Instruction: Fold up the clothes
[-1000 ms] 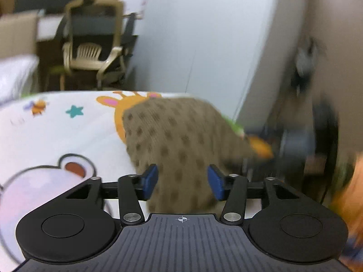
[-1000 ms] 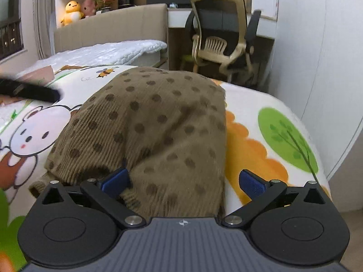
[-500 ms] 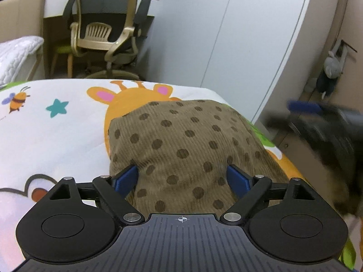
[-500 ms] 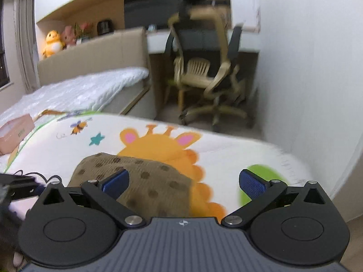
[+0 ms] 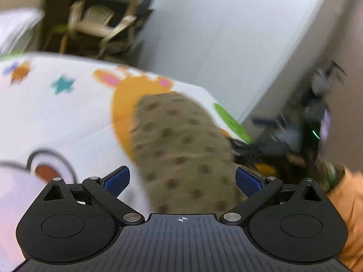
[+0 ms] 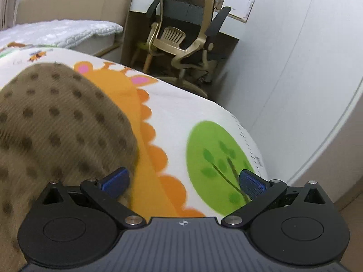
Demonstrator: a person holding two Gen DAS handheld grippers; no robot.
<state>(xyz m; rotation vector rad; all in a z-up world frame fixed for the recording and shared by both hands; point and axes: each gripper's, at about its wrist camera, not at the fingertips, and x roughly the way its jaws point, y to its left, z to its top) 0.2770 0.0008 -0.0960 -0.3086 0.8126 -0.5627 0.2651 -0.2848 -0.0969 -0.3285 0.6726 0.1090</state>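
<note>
Your left gripper (image 5: pixel 182 180), fingers now spread wide and empty, frames the spotted brown garment (image 5: pixel 181 145) lying folded on the cartoon blanket (image 5: pixel 56 117) at twelve o'clock. Your right gripper (image 6: pixel 183 181), also open and empty, has swung back low, garment (image 6: pixel 56 122) at ten o'clock. Both releases suggest this fold is done. No readable writing shows.
</note>
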